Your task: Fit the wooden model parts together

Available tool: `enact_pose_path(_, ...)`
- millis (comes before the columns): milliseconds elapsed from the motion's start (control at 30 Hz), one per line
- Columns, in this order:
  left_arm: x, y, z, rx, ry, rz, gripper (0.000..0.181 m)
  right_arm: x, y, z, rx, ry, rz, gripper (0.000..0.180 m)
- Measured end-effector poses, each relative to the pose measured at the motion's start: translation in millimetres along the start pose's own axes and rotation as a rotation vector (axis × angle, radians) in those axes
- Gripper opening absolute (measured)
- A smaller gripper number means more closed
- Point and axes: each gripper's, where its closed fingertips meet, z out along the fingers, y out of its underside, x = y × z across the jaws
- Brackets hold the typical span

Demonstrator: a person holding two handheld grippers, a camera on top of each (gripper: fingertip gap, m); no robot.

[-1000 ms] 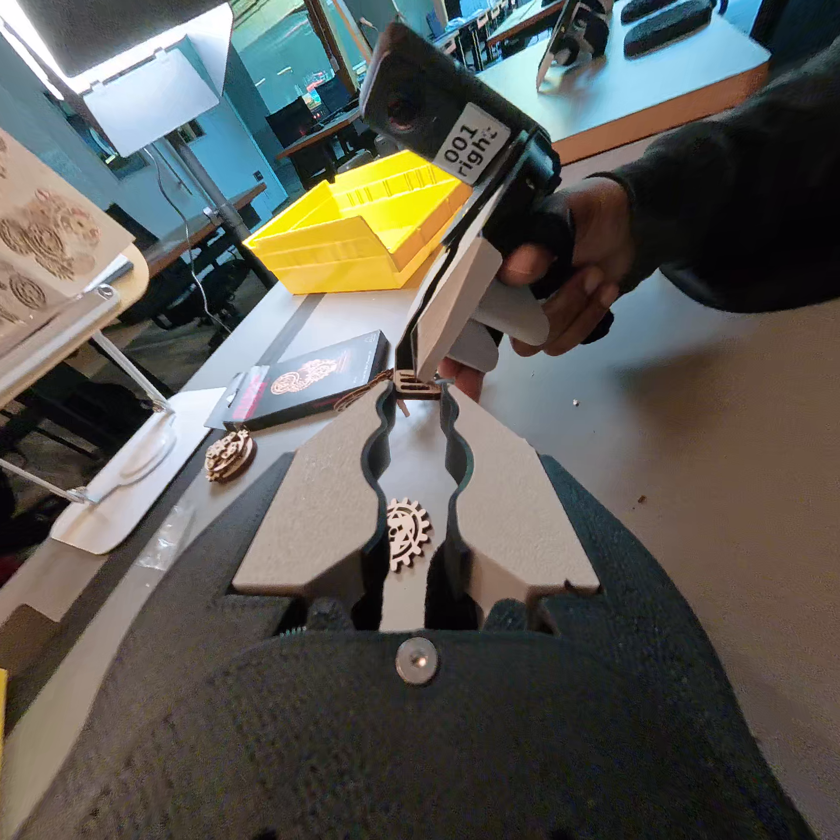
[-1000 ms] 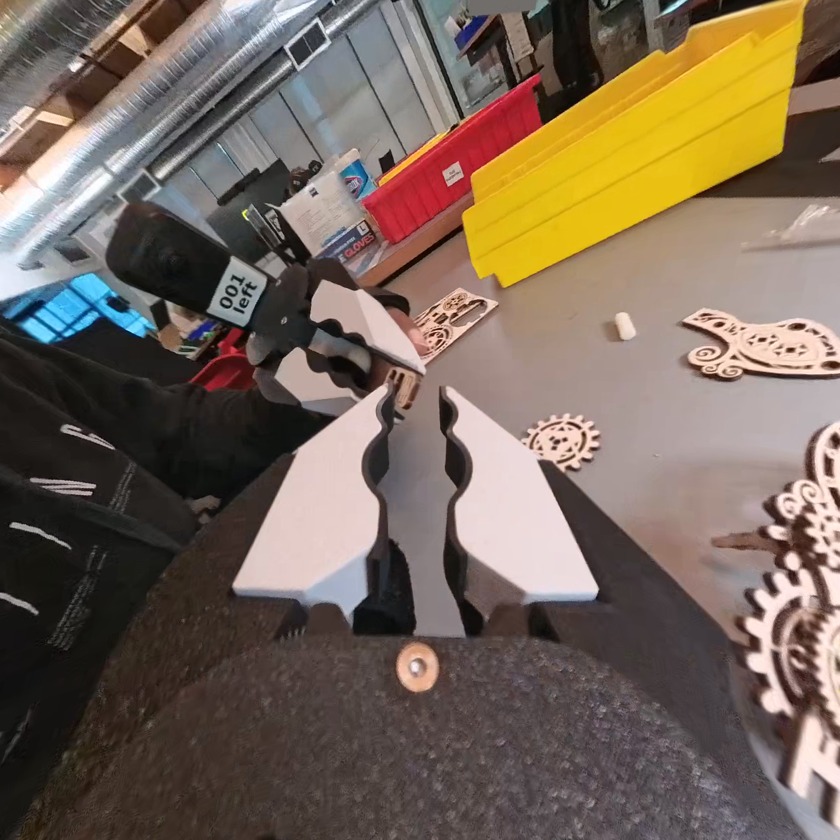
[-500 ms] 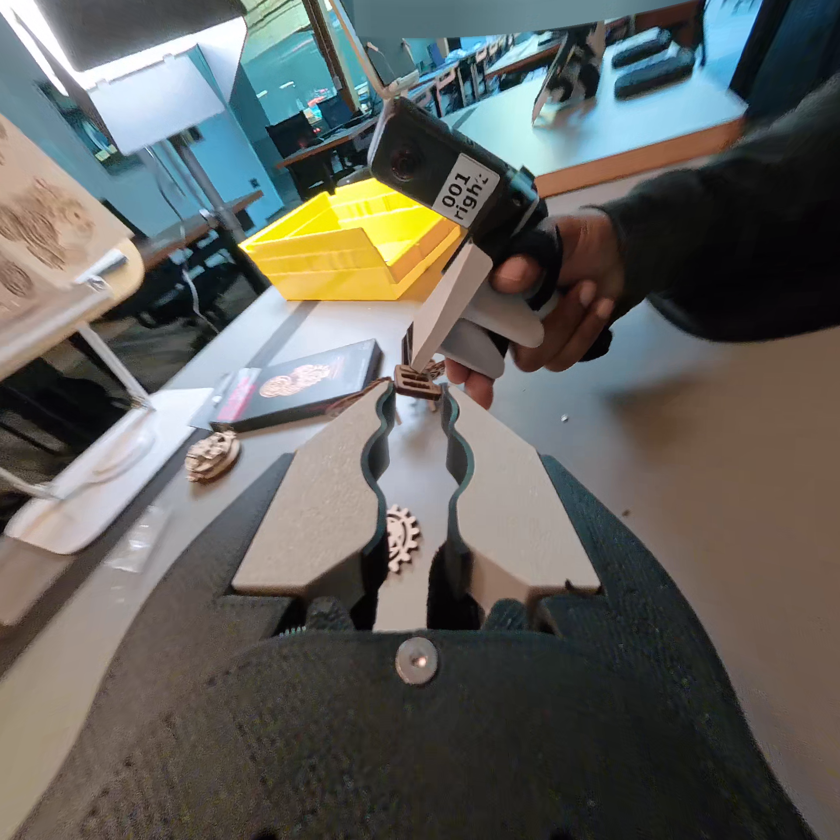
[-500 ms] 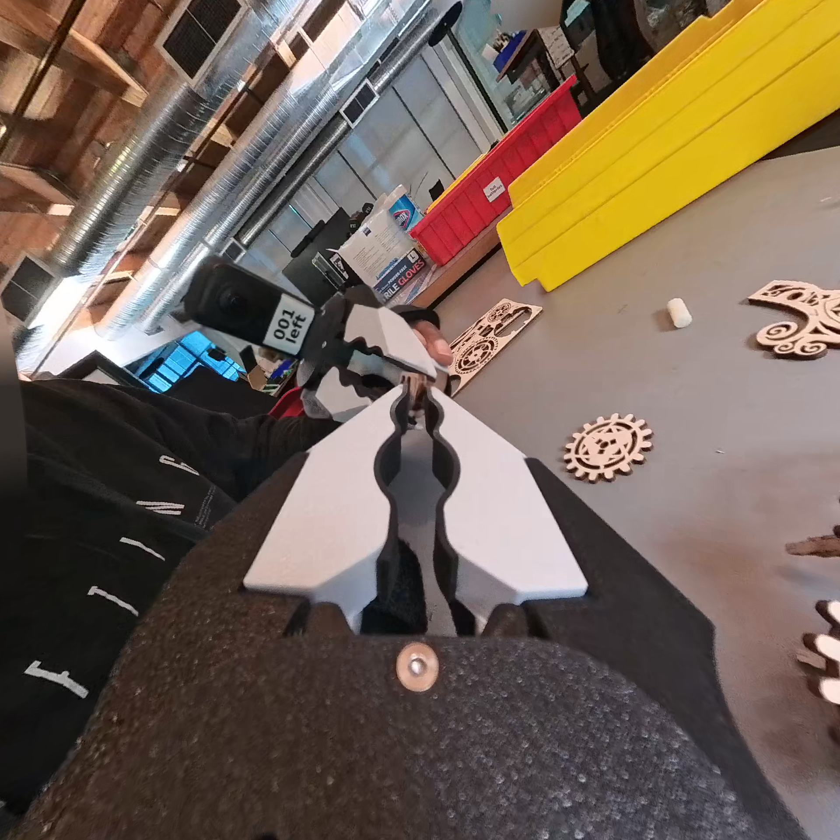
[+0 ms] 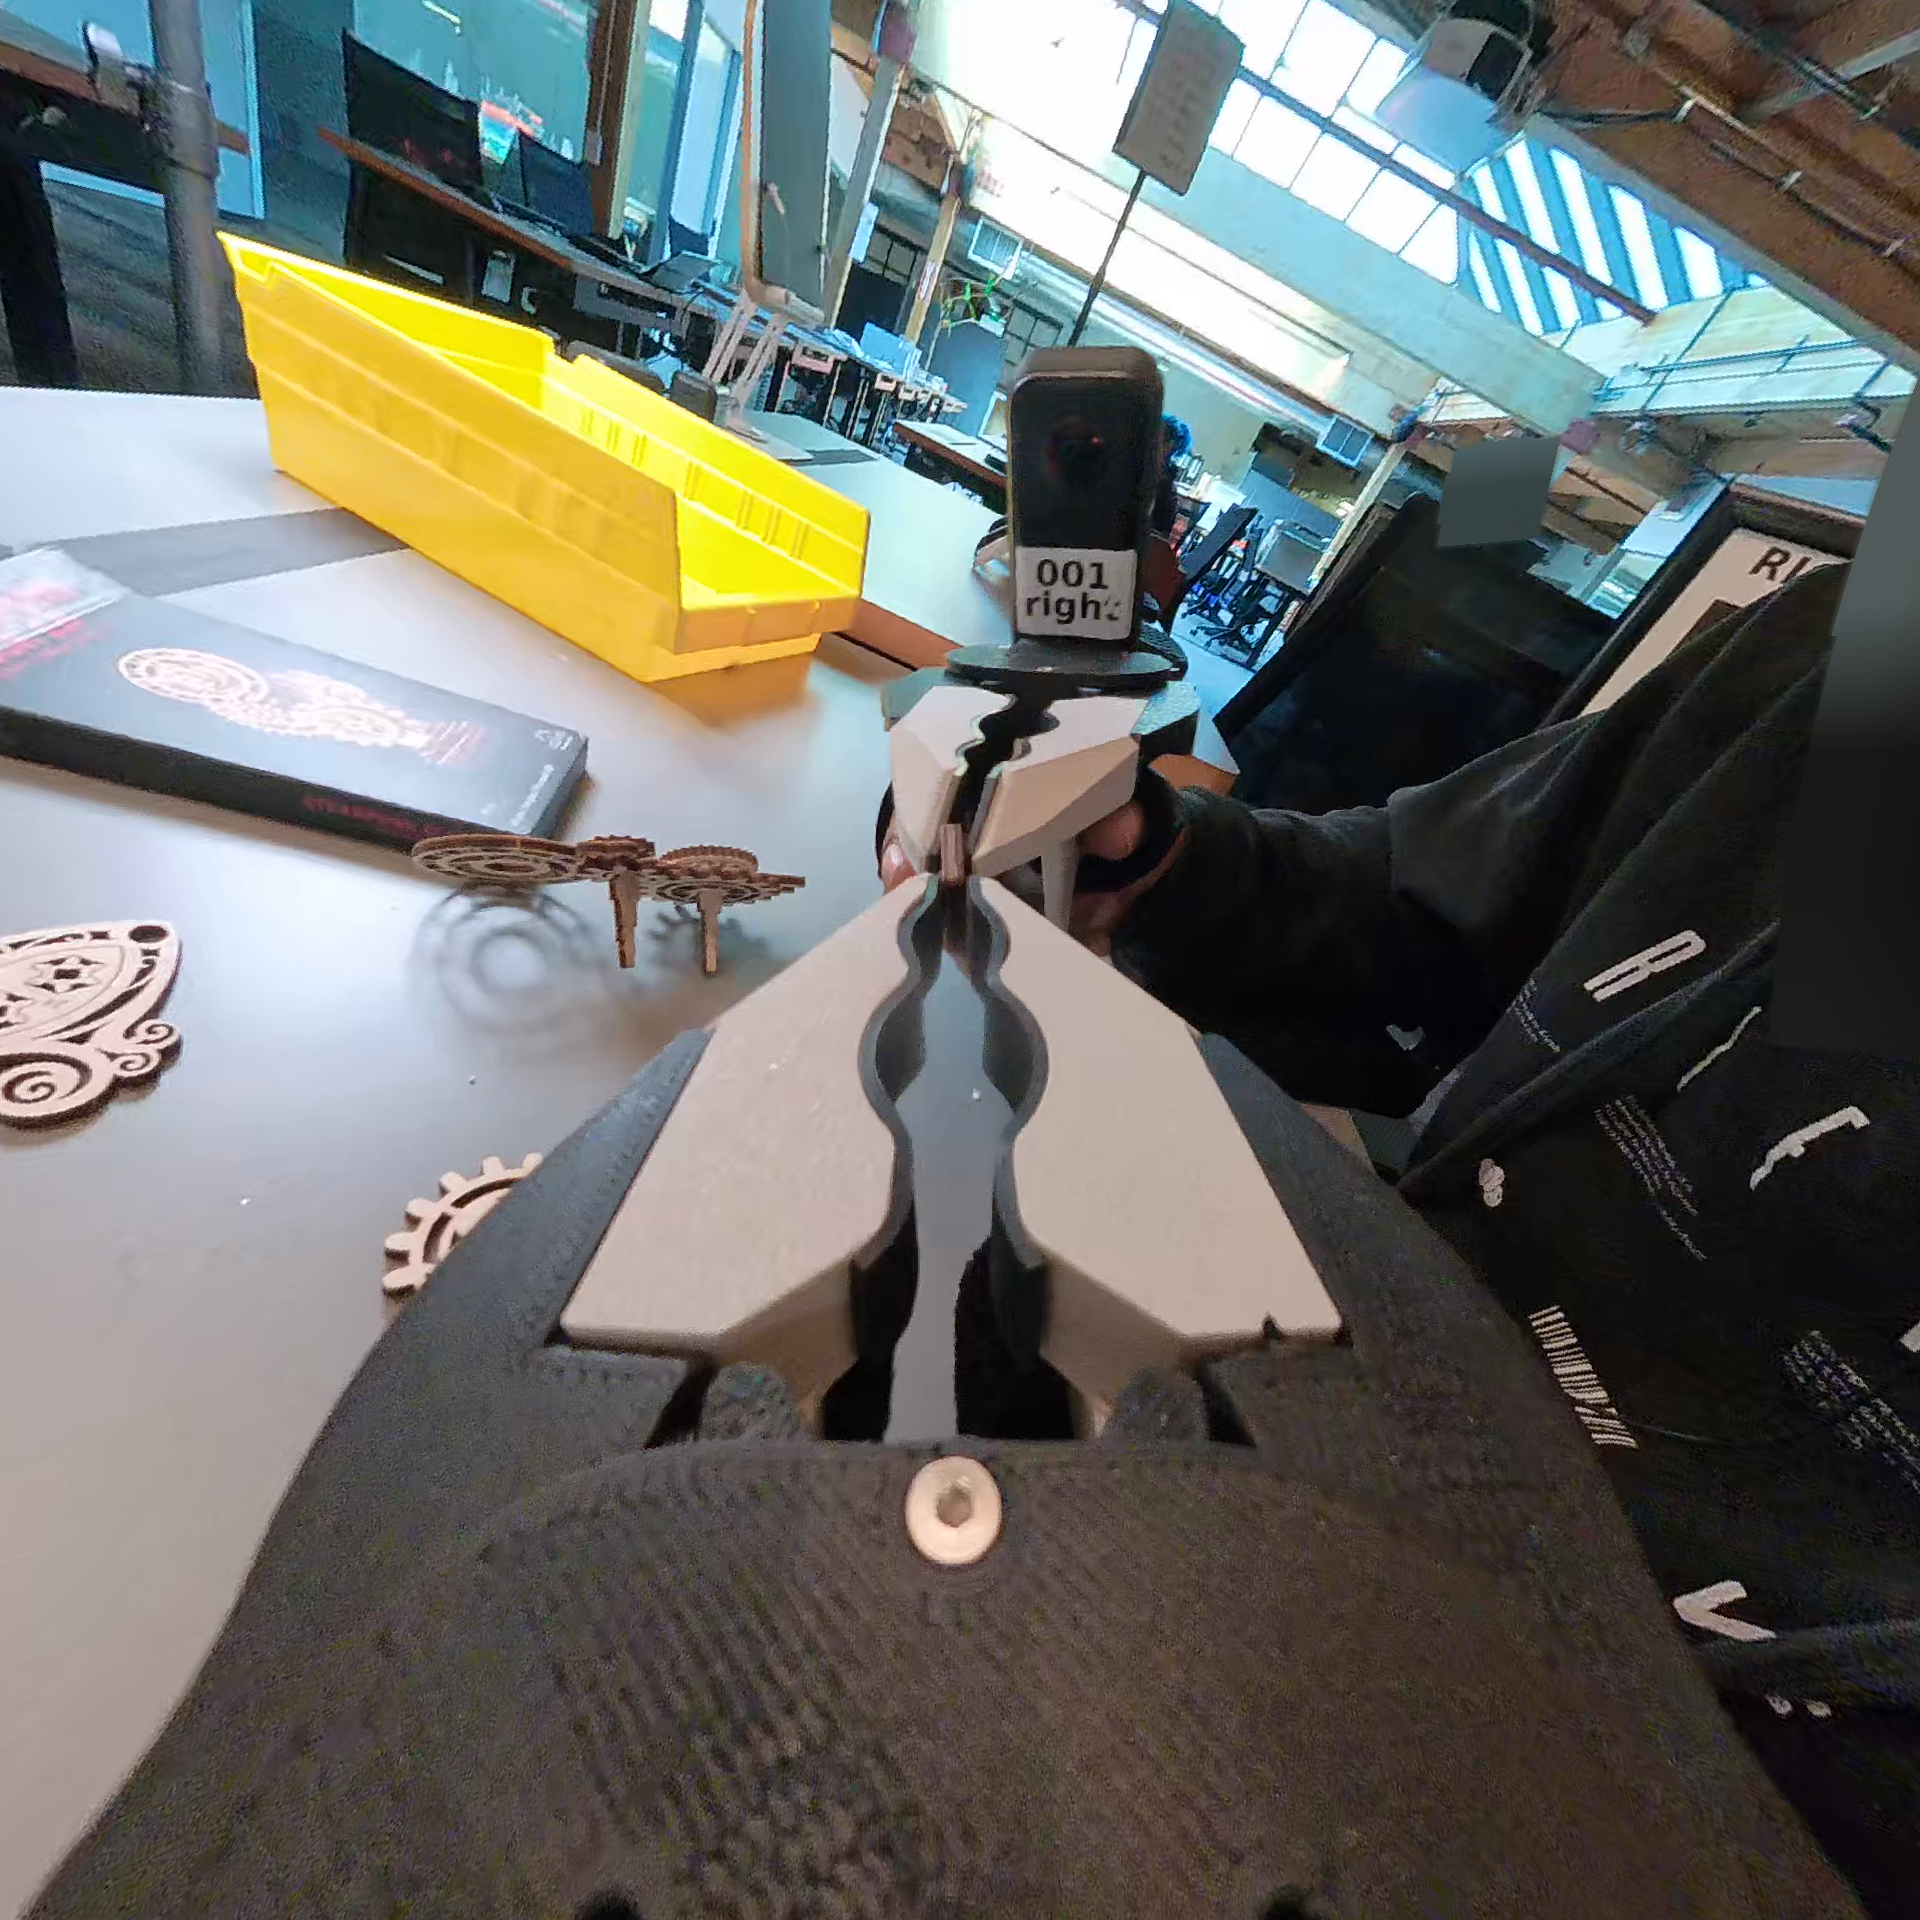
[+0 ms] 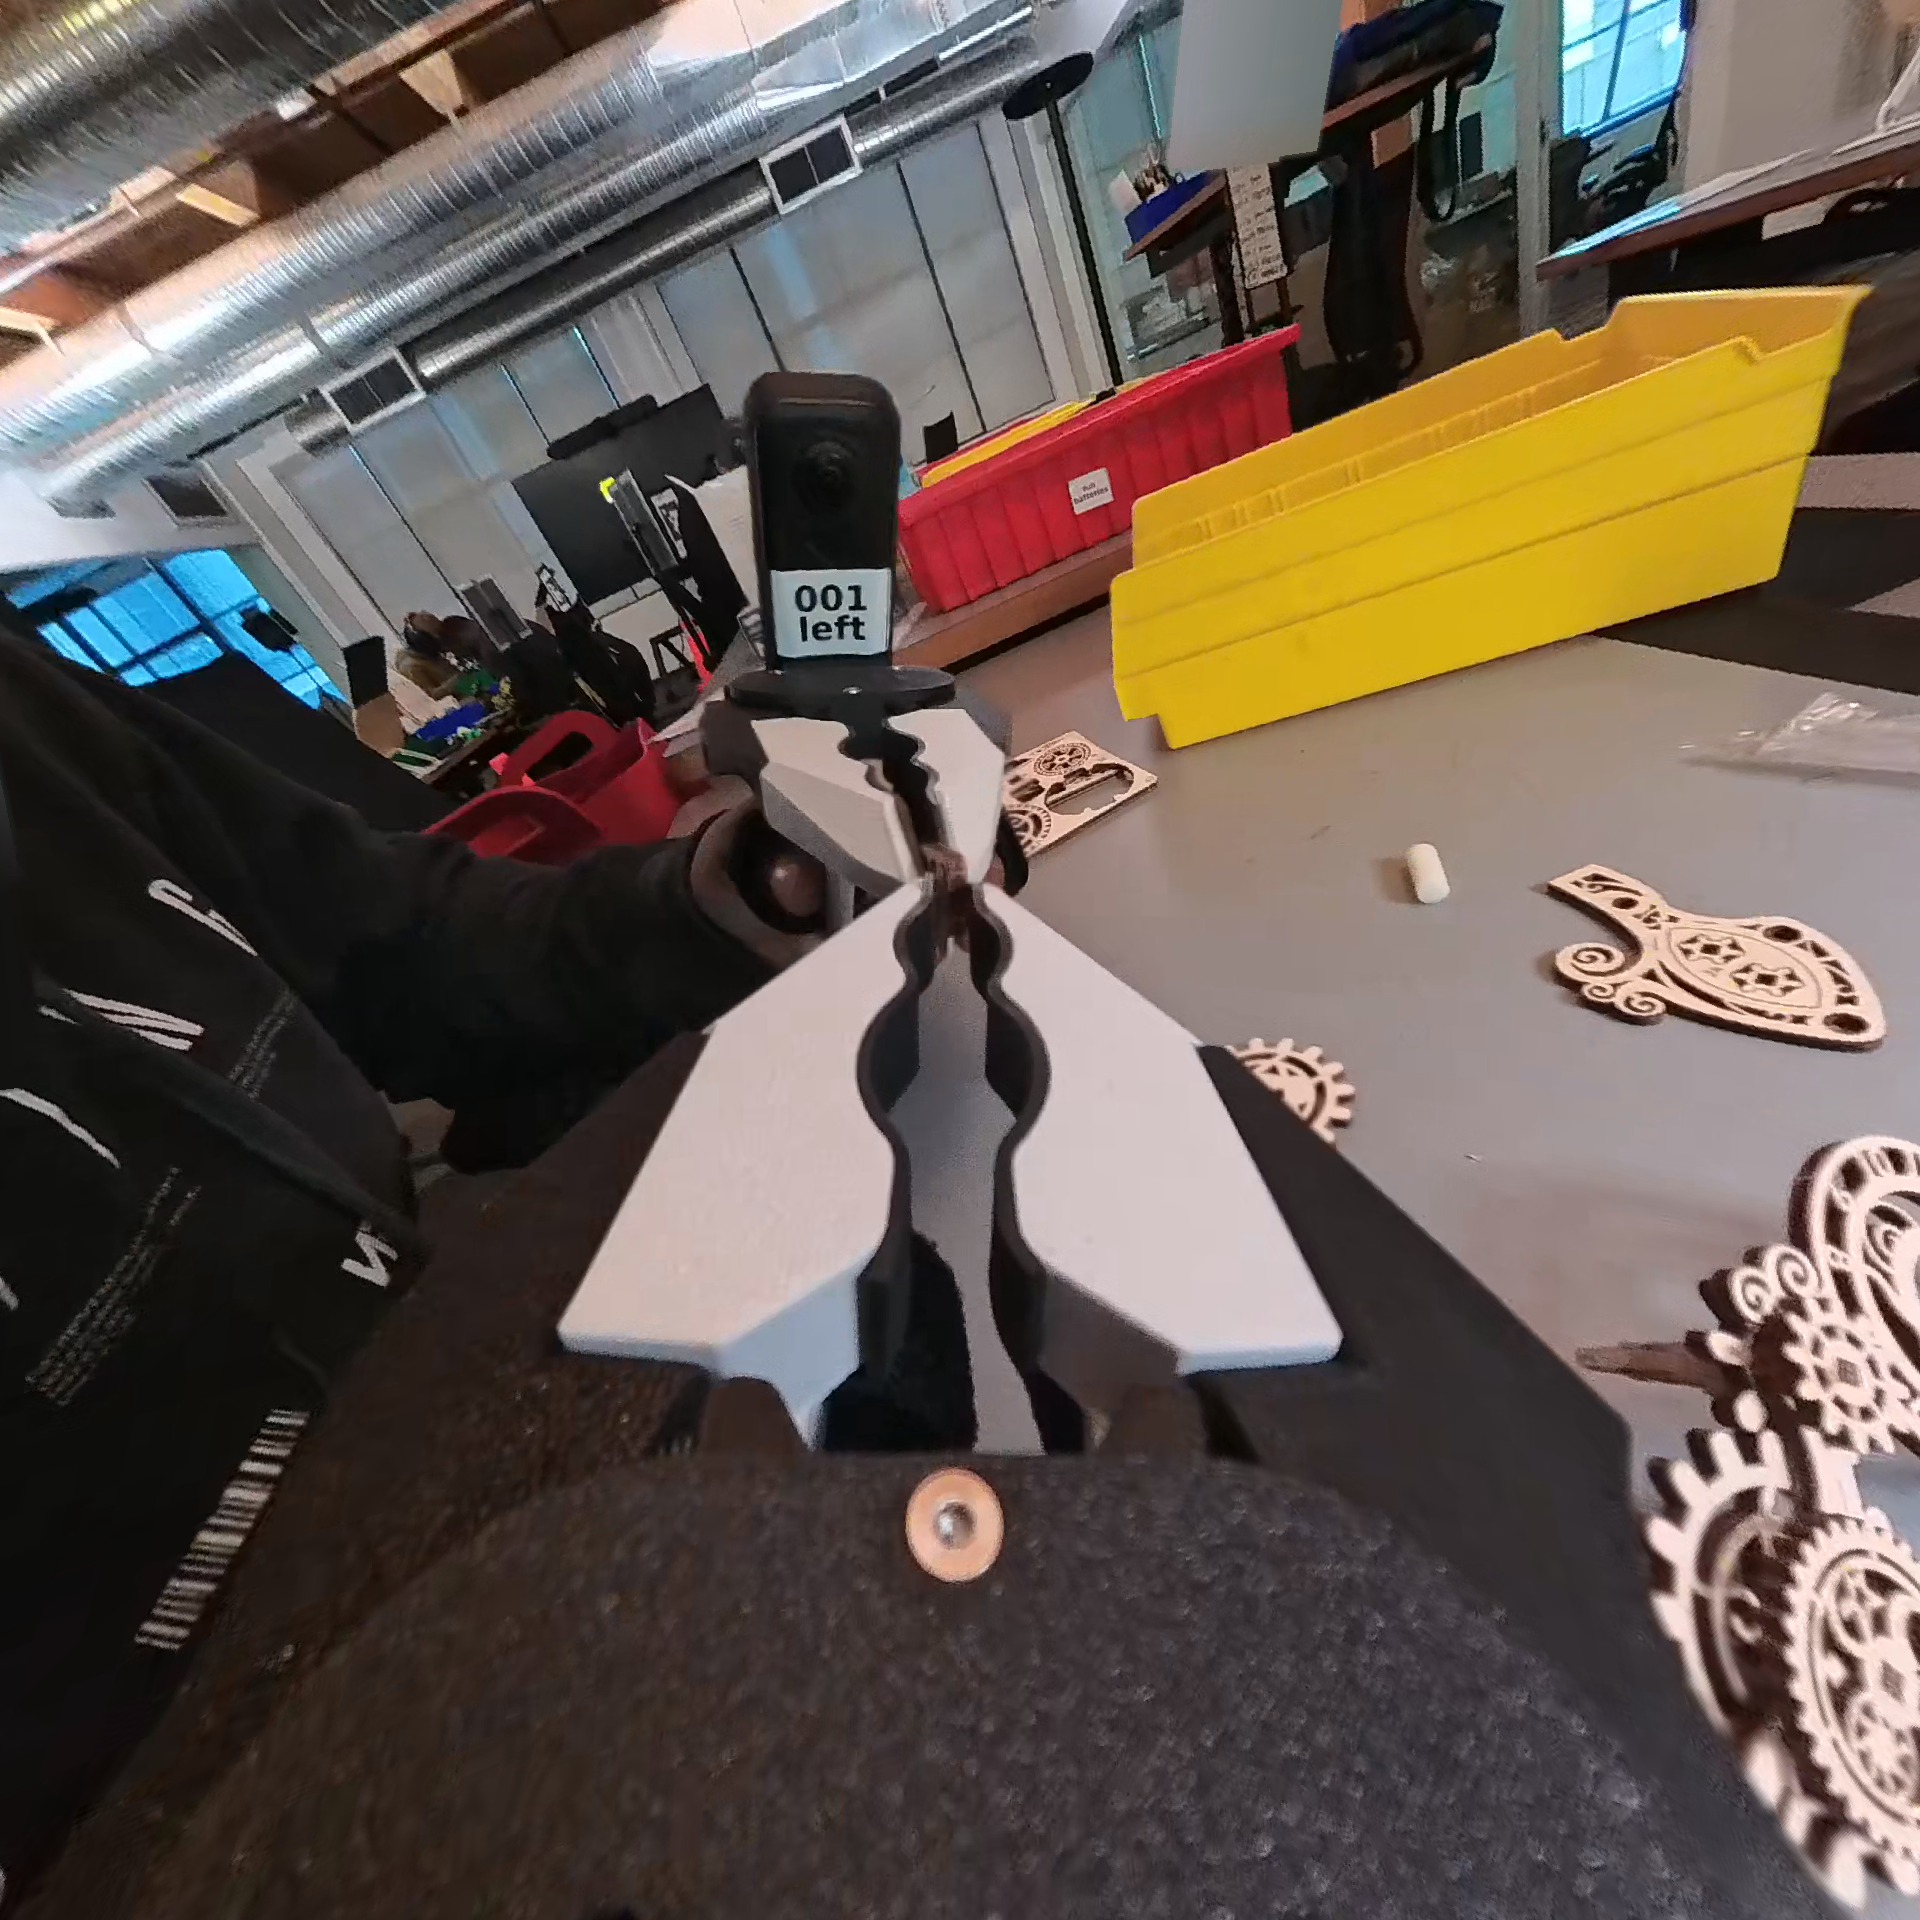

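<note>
My left gripper (image 5: 951,896) and right gripper (image 6: 951,899) meet tip to tip above the grey table (image 5: 260,1091). Each is shut on a small dark wooden part (image 5: 948,860) pinched where the tips meet; it also shows in the right wrist view (image 6: 943,881). I cannot tell whether it is one piece or two joined. The right gripper (image 5: 971,831) faces me in the left wrist view, and the left gripper (image 6: 935,831) in the right wrist view. A partly built gear model (image 5: 608,868) stands on the table to the left and fills the right wrist view's right edge (image 6: 1818,1455).
An ornate flat wooden plate (image 6: 1714,966), a loose gear (image 6: 1299,1086), a white peg (image 6: 1425,873) and a cut-out wooden sheet (image 6: 1070,779) lie on the table. A yellow bin (image 5: 540,468) and a black box (image 5: 281,727) sit further back. A red bin (image 6: 1091,509) stands behind. From either gripper's tips it is about 20 centimeters to the ornate flat wooden plate (image 6: 1714,966). It turns up in the left wrist view (image 5: 56,993) as well.
Both grippers have swung up and level until they face each other. My left jaws have closed from wide to narrow. The right gripper shut on the small part.
</note>
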Motion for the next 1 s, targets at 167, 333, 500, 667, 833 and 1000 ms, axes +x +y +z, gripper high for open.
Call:
enact_pose_path(167,-2.8,1.9,-0.3,-0.018,-0.019,-0.003,0.002,2.6,1.3,0.2,-0.009,0.013,0.01,0.003)
enact_pose_path(333,-5.7,5.0,-0.8,-0.043,-0.036,-0.004,0.002,6.2,4.5,2.6,-0.038,0.044,-0.007,0.003)
enact_pose_path(500,-5.2,8.7,0.7,-0.081,-0.067,0.06,0.004,9.2,9.4,3.6,-0.067,0.063,0.021,0.002)
enact_pose_path(667,-6.4,12.2,0.5,-0.102,-0.075,0.091,0.004,9.7,11.9,5.5,-0.078,0.106,0.0,0.001)
enact_pose_path(833,-14.7,14.4,-0.8,-0.114,-0.121,0.113,0.004,17.6,13.3,8.6,-0.083,0.238,-0.113,0.001)
enact_pose_path(1000,-19.8,9.3,-0.3,-0.071,-0.135,0.095,0.003,22.8,11.7,8.1,-0.003,0.111,0.227,0.002)
